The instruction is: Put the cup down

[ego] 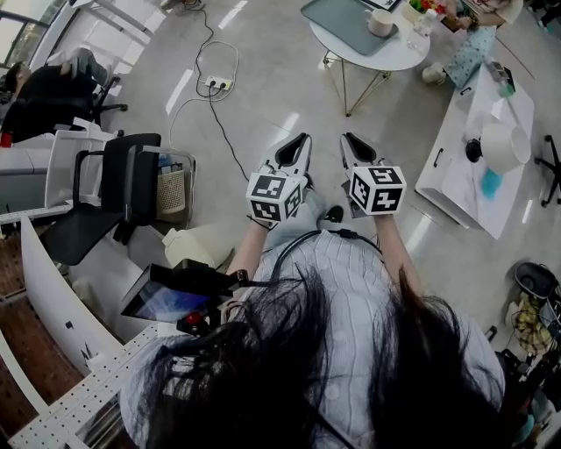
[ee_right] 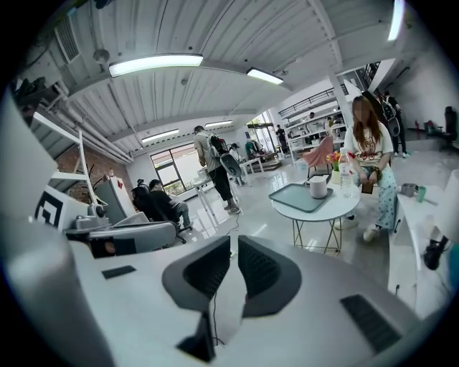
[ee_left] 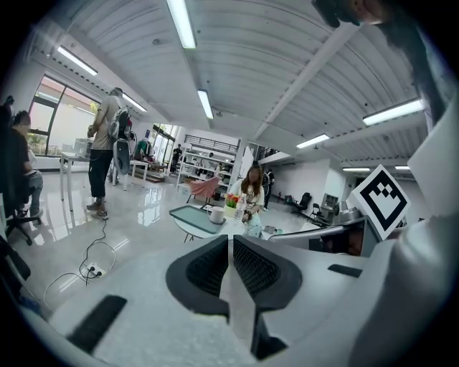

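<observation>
Hovering above the floor [ego: 263, 79], the left claw [ego: 301, 145] and right claw [ego: 351, 145] both have jaws together, empty. The cup [ego: 380, 23] stands on a tray [ego: 342, 22] corner, on the round table [ego: 399, 54], well apart from both.

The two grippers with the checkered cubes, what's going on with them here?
A person in an open office holds the left gripper and the right gripper out in front, above the floor. Both have their fingers closed together with nothing between them. A white cup stands on a tray on the round table ahead, well away from both grippers, so nothing is being handled right now.
</observation>
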The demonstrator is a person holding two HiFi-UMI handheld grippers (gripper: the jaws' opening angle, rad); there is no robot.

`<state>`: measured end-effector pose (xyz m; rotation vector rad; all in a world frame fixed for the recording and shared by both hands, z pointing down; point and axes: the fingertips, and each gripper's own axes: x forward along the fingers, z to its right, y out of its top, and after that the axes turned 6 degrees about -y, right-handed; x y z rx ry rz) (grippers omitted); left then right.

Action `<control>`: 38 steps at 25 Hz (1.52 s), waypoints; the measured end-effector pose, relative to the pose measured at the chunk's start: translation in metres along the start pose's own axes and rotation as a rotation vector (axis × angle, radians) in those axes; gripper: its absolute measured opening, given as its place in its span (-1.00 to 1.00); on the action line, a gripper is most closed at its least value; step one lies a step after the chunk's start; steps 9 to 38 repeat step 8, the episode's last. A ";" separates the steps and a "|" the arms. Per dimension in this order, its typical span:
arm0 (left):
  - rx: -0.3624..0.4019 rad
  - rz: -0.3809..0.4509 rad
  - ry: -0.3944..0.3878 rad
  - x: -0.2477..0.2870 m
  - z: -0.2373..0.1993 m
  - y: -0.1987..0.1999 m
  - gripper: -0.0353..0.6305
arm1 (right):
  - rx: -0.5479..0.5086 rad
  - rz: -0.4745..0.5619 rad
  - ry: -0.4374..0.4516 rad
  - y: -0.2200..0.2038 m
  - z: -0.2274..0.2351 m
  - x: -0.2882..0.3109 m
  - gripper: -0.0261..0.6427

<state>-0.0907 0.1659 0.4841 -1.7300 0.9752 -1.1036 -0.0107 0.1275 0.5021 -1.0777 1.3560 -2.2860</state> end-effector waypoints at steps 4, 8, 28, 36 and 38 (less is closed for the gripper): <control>0.003 -0.006 -0.004 -0.003 0.006 -0.003 -0.79 | 0.003 0.001 0.001 -0.003 -0.001 -0.005 -0.76; 0.006 -0.007 -0.006 -0.003 0.010 -0.005 -0.79 | 0.002 0.002 0.002 -0.005 0.000 -0.008 -0.76; 0.006 -0.007 -0.006 -0.003 0.010 -0.005 -0.79 | 0.002 0.002 0.002 -0.005 0.000 -0.008 -0.76; 0.006 -0.007 -0.006 -0.003 0.010 -0.005 -0.79 | 0.002 0.002 0.002 -0.005 0.000 -0.008 -0.76; 0.006 -0.007 -0.006 -0.003 0.010 -0.005 -0.79 | 0.002 0.002 0.002 -0.005 0.000 -0.008 -0.76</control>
